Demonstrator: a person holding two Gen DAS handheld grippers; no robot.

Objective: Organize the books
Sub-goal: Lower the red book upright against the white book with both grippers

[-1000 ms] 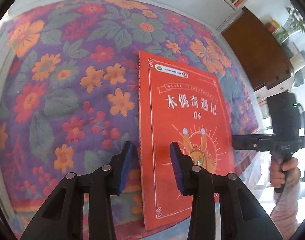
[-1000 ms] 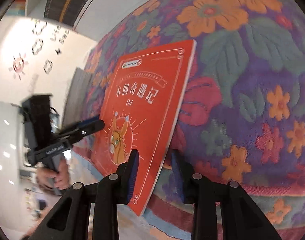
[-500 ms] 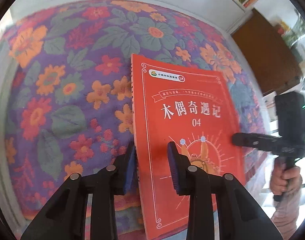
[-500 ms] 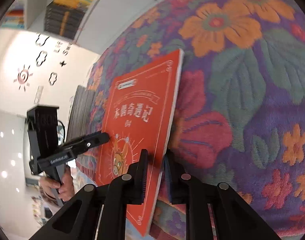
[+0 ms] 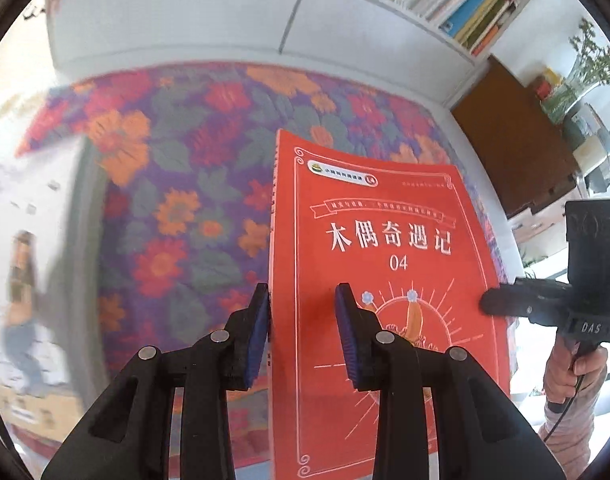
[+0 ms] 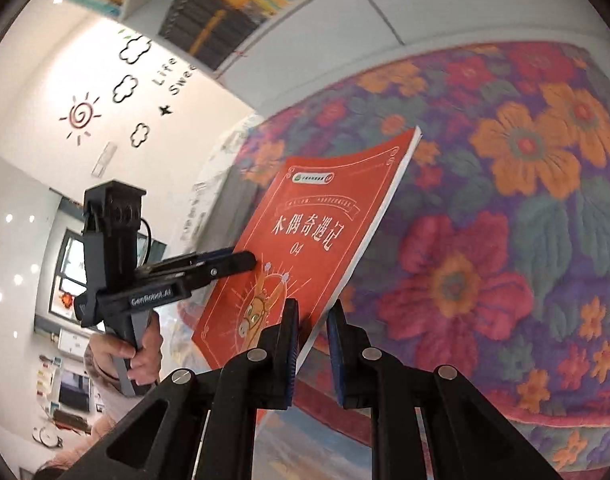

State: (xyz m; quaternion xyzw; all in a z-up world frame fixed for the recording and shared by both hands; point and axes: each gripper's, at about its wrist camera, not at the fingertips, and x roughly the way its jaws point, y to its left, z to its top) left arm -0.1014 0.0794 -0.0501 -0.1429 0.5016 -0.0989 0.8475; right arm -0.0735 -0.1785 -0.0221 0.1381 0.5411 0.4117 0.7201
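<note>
1. The red book point(image 5: 385, 280) is held clear of the floral cloth point(image 5: 177, 208), its front cover facing up and its far edge bowed.
2. The left gripper point(image 5: 303, 336) is clamped on the book's spine edge near the lower corner.
3. The right gripper point(image 6: 313, 354) is clamped narrow on the opposite page edge.
4. White shelves with upright books point(image 5: 457, 4) stand beyond the cloth.

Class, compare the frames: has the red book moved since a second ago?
Yes. The red book has risen off the floral cloth, its far edge now higher against the pattern, gripped by the left tool and right tool.
</note>
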